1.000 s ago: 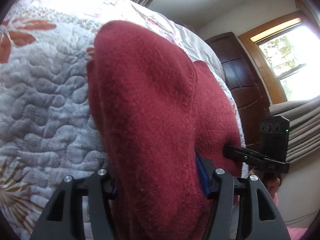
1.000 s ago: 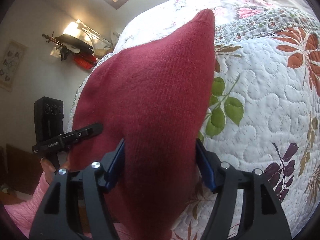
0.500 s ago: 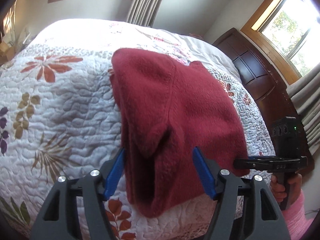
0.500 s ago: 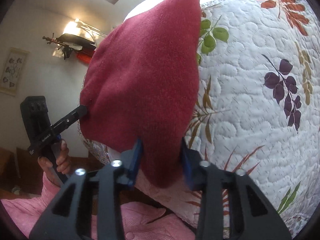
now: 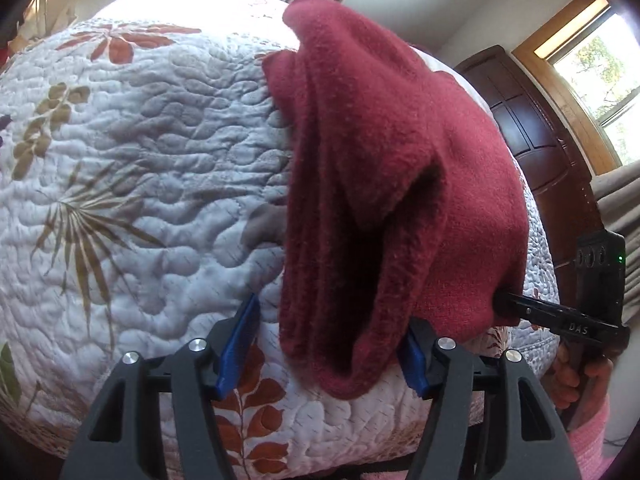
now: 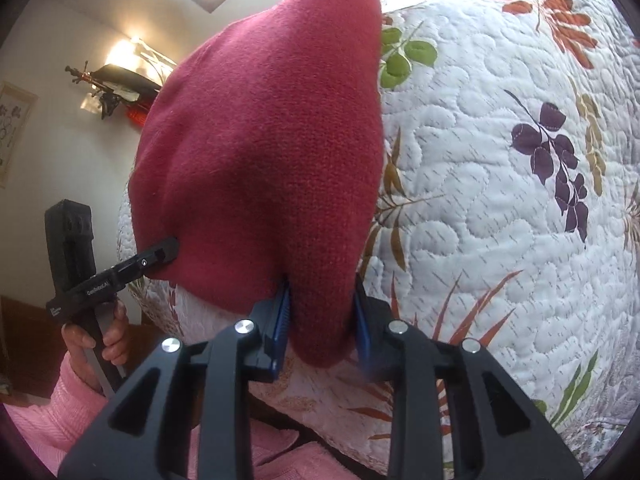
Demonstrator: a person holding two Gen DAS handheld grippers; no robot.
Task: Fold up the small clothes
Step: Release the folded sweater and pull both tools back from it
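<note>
A dark red knitted garment [image 5: 380,152] lies folded on a white quilted bedspread [image 5: 140,168] printed with leaves. Its near end hangs over the bed's edge. In the left wrist view my left gripper [image 5: 326,350] is open; the drooping end hangs between the blue pads, touching the right pad and apart from the left one. My right gripper [image 6: 320,312] is shut on the garment's [image 6: 272,140] near corner. The right gripper [image 5: 504,304] also reaches the cloth's right edge in the left wrist view. The left gripper [image 6: 164,250] touches the lower left edge in the right wrist view.
A dark wooden headboard [image 5: 532,152] and a window [image 5: 600,72] stand to the right of the bed. A lit wall lamp [image 6: 128,52] hangs above a shelf on the left wall. A person's pink sleeve [image 6: 60,420] and hands [image 6: 108,336] hold the grippers at the bed's edge.
My right gripper's jaws have closed from wide apart onto the garment's near corner. The left gripper has stayed open and drawn back, with the cloth's end now hanging between its pads.
</note>
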